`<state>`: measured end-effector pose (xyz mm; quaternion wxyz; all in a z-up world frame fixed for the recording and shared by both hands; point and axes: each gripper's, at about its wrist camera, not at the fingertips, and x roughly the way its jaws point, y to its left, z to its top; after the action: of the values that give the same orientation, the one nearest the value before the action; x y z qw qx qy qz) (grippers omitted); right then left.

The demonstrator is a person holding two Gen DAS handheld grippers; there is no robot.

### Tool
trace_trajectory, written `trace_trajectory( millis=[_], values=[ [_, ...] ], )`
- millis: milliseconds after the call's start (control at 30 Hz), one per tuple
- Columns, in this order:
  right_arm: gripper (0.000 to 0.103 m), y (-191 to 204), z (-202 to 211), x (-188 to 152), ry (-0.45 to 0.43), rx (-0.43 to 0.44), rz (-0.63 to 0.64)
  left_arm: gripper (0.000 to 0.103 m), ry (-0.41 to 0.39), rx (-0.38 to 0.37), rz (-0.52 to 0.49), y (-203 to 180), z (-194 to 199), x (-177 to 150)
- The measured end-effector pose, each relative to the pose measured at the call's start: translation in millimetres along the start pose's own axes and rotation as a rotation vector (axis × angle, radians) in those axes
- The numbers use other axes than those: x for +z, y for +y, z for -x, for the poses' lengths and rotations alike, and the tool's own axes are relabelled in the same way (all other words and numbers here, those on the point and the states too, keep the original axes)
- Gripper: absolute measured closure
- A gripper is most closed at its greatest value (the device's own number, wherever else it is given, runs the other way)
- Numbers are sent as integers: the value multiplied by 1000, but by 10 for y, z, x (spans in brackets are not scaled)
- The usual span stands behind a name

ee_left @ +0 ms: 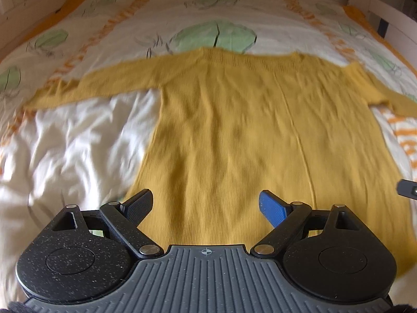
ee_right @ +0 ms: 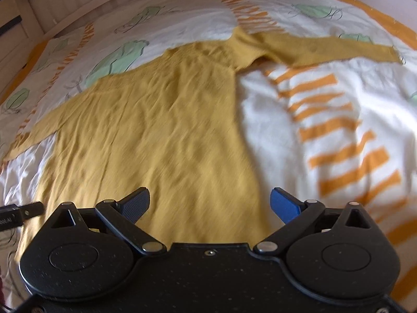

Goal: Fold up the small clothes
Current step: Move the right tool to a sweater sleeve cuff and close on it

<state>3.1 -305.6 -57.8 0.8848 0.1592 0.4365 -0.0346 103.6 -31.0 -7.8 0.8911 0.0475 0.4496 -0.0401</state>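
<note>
Left wrist view: the left tongs (ee_left: 206, 206) stand wide and hold nothing above the hem end of the yellow sweater (ee_left: 234, 130), which lies flat on the bed (ee_left: 73, 135) with both sleeves spread; a pinch here could gather the rumpled bedcover along with the knit. Right wrist view: the right tongs (ee_right: 209, 203) are likewise wide and hold nothing over the sweater's lower right edge, and uneven lifts by the two would likely skew the fold.
</note>
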Motion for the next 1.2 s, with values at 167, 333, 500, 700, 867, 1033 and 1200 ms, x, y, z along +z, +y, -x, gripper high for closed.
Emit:
trace_trajectory(
  millis=[167, 333, 500, 700, 867, 1033, 1200],
  values=[
    [4, -294, -69, 370, -56, -27, 3, 14, -67, 0, -2, -103, -173, 299],
    [0, -709, -158, 734, -85, -32, -24, 14, -129, -51, 15, -209, -383, 541],
    [0, -1179, -281, 1045, -86, -84, -46, 14, -169, -80, 40, -331, -619, 727],
    [0, -1782, -386, 1414, -111, -120, -95, 14, -228, -112, 21, -468, -864, 834],
    [0, -2275, -494, 1716, -144, -179, -147, 14, -195, -79, -17, -605, -1097, 832],
    [0, -2764, -638, 1943, -157, -221, -240, 11, -155, -69, -13, -638, -1356, 685],
    [0, -3153, -816, 2069, -153, -266, -305, 3, -211, -81, 6, -588, -1368, 573]
  ],
)
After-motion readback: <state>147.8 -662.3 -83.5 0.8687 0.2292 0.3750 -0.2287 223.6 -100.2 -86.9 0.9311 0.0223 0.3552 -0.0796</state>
